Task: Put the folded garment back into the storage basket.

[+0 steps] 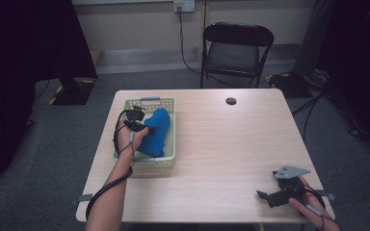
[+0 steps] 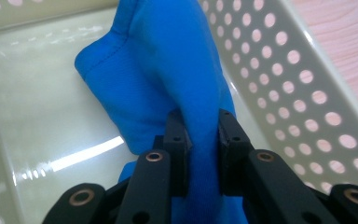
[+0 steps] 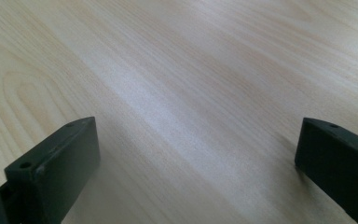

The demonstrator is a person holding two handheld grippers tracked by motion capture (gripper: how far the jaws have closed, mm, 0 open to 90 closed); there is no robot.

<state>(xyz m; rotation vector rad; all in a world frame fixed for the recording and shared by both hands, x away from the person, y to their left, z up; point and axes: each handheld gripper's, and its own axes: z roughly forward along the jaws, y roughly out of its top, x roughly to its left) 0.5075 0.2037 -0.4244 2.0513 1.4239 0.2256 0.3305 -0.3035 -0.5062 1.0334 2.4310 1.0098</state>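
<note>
Left gripper pinches blue cloth inside basket.

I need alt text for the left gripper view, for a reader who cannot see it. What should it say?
The left gripper pinches a fold of blue cloth between its two black jaws. The cloth hangs into a pale plastic basket with round holes in its walls, and a strip of wooden table shows at the upper right.
</note>
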